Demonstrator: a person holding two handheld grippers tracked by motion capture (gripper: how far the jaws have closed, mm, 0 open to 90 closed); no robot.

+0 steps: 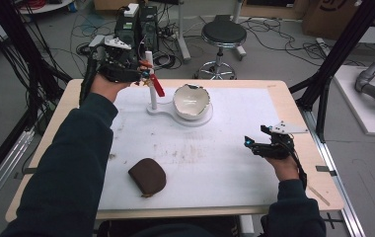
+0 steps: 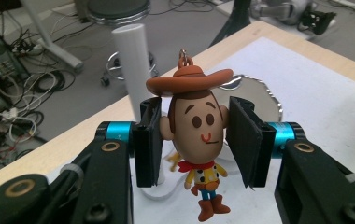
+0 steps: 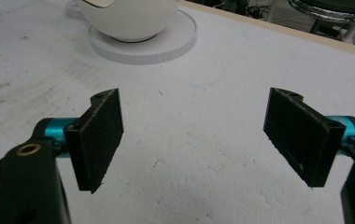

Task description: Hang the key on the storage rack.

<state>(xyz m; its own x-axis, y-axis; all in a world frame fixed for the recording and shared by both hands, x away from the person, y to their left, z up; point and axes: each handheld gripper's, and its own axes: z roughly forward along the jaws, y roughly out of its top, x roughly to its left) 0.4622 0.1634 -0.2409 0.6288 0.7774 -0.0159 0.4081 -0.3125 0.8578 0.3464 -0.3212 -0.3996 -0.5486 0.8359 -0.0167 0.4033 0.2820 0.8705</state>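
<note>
Black-jawed left gripper [image 1: 141, 74], upper left of the high view, raised above the far table edge: jaws pinch a small cowboy-figure keychain [image 2: 196, 135] by the head. In the left gripper view one pad presses the figure's ear side, while the other pad appears to stand slightly off the cheek; whether both bear firmly cannot be told. Body and boots dangle free below; metal ring at the hat top.

White post [image 1: 152, 84] on a white stand [image 1: 168, 109], just beside that gripper, upper centre. A red item [image 1: 159, 89] hangs near the post.

White bowl with a chipped rim [image 1: 191, 101], centre, seated on the round end of the stand.

Brown pouch [image 1: 147, 176], lower centre, lying flat on the white mat [image 1: 225, 163], well apart from both grippers.

Right gripper [image 1: 254, 143], right of frame, hovering low over bare mat: jaws spread wide, holding nothing.

Risks, as judged: the rounded, smooth head could squirt out of a one-sided pinch and drop beside the stand or off the far edge. The dangling body may swing and snag the post. A careless nudge could tip the stand or knock the bowl.
</note>
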